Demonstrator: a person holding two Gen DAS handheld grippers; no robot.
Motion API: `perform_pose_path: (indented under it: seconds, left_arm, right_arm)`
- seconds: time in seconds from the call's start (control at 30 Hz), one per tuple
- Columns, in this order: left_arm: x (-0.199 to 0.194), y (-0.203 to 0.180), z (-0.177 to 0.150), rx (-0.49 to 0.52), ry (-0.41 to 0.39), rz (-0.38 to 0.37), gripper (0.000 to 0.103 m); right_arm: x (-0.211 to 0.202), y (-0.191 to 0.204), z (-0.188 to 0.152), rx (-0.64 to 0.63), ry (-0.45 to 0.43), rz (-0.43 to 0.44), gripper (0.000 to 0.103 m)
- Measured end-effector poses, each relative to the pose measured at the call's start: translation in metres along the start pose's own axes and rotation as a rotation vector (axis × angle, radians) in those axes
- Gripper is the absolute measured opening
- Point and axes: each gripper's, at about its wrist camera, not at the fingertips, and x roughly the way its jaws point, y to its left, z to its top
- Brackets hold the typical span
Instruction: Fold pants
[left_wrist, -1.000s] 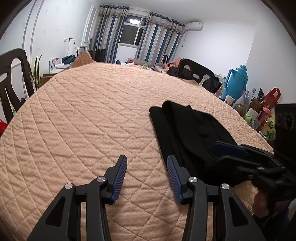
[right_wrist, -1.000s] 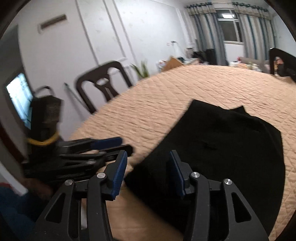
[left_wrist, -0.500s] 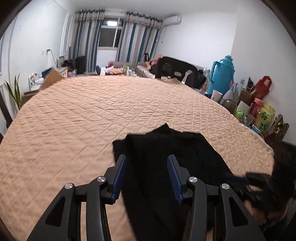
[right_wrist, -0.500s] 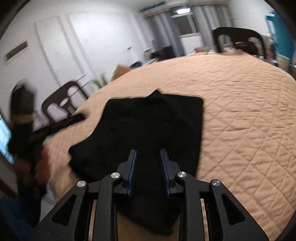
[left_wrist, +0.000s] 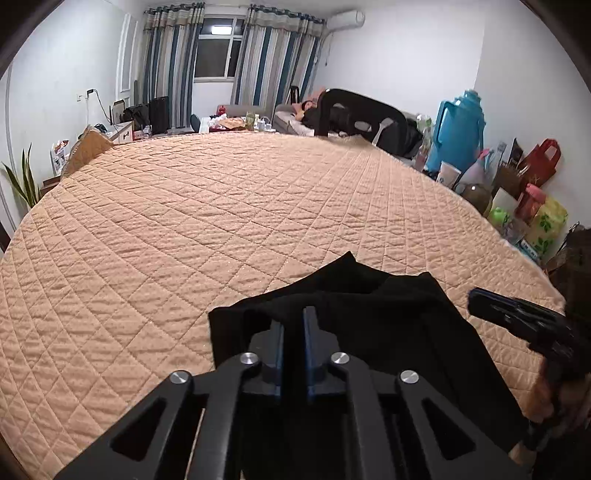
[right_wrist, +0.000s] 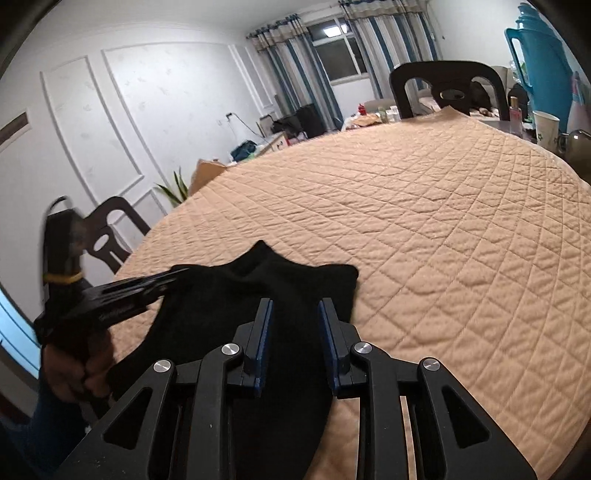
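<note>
Both grippers have swung in over the black pants (left_wrist: 388, 332), low in frame on the quilted desk (left_wrist: 221, 221). The left gripper (left_wrist: 293, 332) has closed to a narrow slit; whether it pinches cloth, I cannot tell. The right gripper (right_wrist: 295, 325) is half apart.

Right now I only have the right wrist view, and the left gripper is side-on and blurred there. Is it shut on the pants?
Observer: Yes. The left wrist view shows the left gripper shut, its fingers nearly together, with the black pants bunched up around them.
Operator: Which part has it got?
Observer: The near left edge. The rest spreads to the right over the quilted table cover.
Operator: Where's the right gripper from that side?
Observer: The right gripper has its tips at the pants' right edge, over the cover. I can't tell whether they touch.
</note>
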Motion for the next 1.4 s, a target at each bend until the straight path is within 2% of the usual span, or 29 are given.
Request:
perform_pose_path:
  seconds: [0.17,0.23,0.3,0.43,0.5,0.63,0.8,0.9,1.17,1.23,1.3,1.37,1.4]
  left_arm:
    - [0.001,0.011,-0.008,-0.045,-0.005,-0.009,0.009]
    - [0.004,0.015,-0.006,-0.061,0.005,-0.023,0.01]
    - [0.008,0.019,-0.004,-0.073,0.016,-0.035,0.01]
    - [0.012,0.021,-0.001,-0.085,0.029,-0.055,0.011]
    - [0.011,0.021,-0.001,-0.08,0.026,-0.056,0.012]
    - [-0.001,0.019,-0.001,-0.074,0.006,-0.052,0.016]
    - [-0.032,0.007,-0.004,-0.018,-0.069,0.006,0.016]
    - [-0.055,-0.002,-0.012,0.003,-0.102,-0.026,0.016]
    - [-0.066,-0.022,-0.059,0.05,-0.042,-0.096,0.016]
    - [-0.063,-0.021,-0.07,0.057,-0.029,-0.086,0.016]
    - [-0.064,-0.019,-0.076,0.057,-0.049,-0.074,0.017]
    - [-0.064,-0.016,-0.079,0.05,-0.052,-0.053,0.024]
    - [-0.064,-0.016,-0.081,0.048,-0.055,-0.049,0.024]
  right_arm:
    - [0.004,-0.002,0.006,-0.003,0.007,0.008,0.026]
    - [0.018,-0.006,0.009,-0.008,0.051,-0.037,0.026]
    - [0.041,-0.014,0.011,0.007,0.143,-0.062,0.026]
    - [0.046,-0.022,0.018,0.004,0.146,-0.106,0.027]
    - [0.043,-0.028,0.018,0.03,0.141,-0.081,0.027]
    - [0.021,-0.021,0.011,0.006,0.082,-0.112,0.027]
    - [-0.015,0.002,-0.01,-0.059,0.031,-0.053,0.029]
    - [-0.031,0.012,-0.027,-0.075,0.014,-0.02,0.029]
    - [-0.05,0.039,-0.066,-0.142,-0.009,0.013,0.029]
    - [-0.047,0.044,-0.073,-0.178,-0.002,-0.007,0.029]
    - [-0.04,0.044,-0.081,-0.207,0.005,-0.026,0.029]
    - [-0.041,0.045,-0.084,-0.213,-0.015,-0.032,0.029]
    - [-0.041,0.046,-0.085,-0.222,-0.018,-0.041,0.029]
